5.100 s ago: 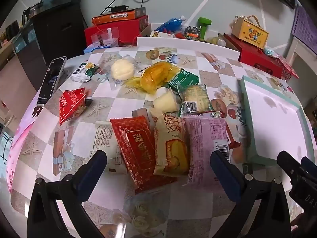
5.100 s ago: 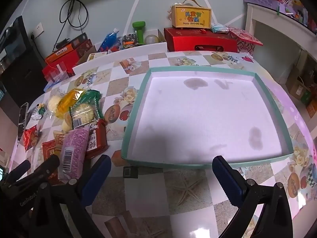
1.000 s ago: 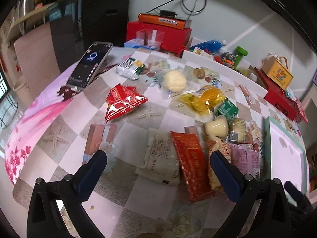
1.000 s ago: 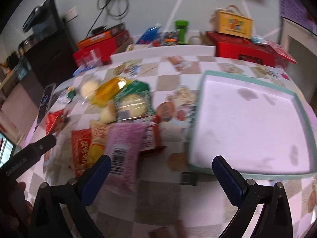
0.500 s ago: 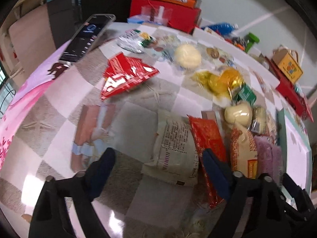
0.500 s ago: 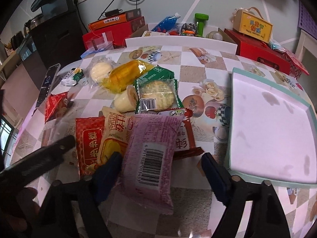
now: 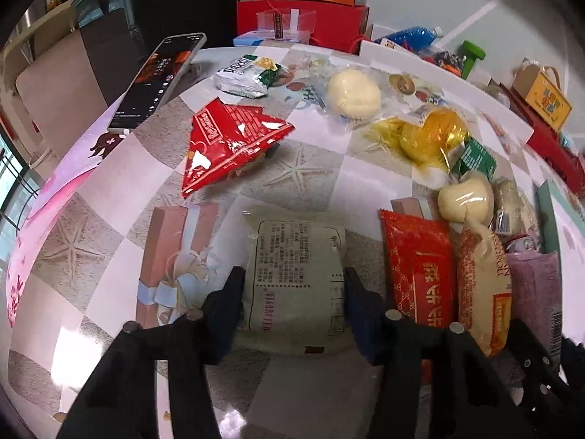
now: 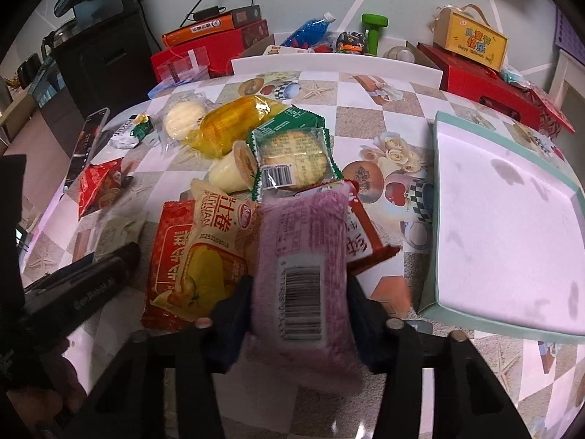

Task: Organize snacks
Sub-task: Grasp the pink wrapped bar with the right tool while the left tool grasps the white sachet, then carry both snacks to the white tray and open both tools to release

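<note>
My left gripper [image 7: 292, 303] is shut on a pale green snack packet [image 7: 296, 274] that lies on the table. My right gripper [image 8: 298, 305] is shut on a purple snack packet [image 8: 303, 270] with a barcode. Beside them lie a red packet [image 7: 420, 267], a beige-and-yellow roll packet [image 8: 215, 245], a green biscuit packet [image 8: 292, 157], a yellow wrapped snack [image 8: 234, 124] and a red triangular packet [image 7: 226, 139]. A teal-rimmed white tray [image 8: 427, 292] stands at the right with nothing in it.
A phone [image 7: 157, 80] lies at the table's left edge. Red boxes [image 8: 486, 80], a yellow carton [image 8: 471, 42], a blue bottle [image 8: 307, 31] and a green dumbbell [image 8: 373, 25] stand behind the table. A dark cabinet [image 8: 98, 51] stands at the far left.
Both grippers have dropped down and forward and narrowed from wide open. The left now pinches the pale green packet, the right the purple packet.
</note>
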Demonstrator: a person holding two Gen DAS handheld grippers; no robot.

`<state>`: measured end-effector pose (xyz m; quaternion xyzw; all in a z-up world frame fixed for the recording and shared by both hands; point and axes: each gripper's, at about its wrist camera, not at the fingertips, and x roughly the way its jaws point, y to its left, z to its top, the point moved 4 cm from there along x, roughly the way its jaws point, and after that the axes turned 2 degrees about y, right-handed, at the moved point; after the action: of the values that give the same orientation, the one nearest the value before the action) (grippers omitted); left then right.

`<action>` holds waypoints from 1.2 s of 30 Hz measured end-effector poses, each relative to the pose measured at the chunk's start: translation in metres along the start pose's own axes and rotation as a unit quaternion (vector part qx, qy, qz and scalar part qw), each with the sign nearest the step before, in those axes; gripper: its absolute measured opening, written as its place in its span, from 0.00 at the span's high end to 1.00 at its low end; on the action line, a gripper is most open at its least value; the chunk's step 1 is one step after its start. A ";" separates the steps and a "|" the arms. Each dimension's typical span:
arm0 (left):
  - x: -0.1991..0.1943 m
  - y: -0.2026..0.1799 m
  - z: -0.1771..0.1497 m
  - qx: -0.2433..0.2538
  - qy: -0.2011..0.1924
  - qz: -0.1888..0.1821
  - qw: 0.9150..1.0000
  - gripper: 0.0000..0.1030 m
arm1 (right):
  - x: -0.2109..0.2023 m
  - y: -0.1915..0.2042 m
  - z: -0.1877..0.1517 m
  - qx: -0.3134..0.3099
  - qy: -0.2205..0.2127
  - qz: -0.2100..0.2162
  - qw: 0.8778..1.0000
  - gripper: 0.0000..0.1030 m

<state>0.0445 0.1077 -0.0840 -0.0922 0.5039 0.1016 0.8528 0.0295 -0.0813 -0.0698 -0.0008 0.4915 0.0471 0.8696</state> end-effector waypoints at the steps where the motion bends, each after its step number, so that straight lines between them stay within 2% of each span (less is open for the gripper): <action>1: -0.001 0.001 0.000 -0.004 -0.001 -0.007 1.000 0.48 | -0.001 0.000 0.000 0.001 -0.001 0.003 1.000 0.54; 9: -0.008 -0.004 0.000 -0.007 -0.007 -0.031 0.999 0.48 | -0.012 0.000 0.002 0.001 -0.022 0.016 1.000 0.58; 16: -0.037 -0.014 0.009 -0.005 -0.038 -0.055 0.998 0.48 | -0.037 -0.013 0.013 0.022 -0.057 0.023 0.998 0.58; 27: -0.077 -0.083 0.043 0.058 -0.067 -0.117 0.989 0.48 | -0.065 -0.061 0.052 0.080 -0.084 -0.010 0.993 0.58; 32: -0.092 -0.123 0.058 0.099 -0.079 -0.145 0.981 0.48 | -0.074 -0.090 0.072 0.111 -0.099 -0.032 0.988 0.58; 36: -0.100 -0.159 0.063 0.136 -0.086 -0.166 0.973 0.48 | -0.073 -0.121 0.076 0.143 -0.105 -0.053 0.983 0.58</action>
<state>0.0927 -0.0367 0.0420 -0.0486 0.4155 -0.1028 0.9025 0.0666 -0.2045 0.0265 0.1027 0.3986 -0.0703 0.9087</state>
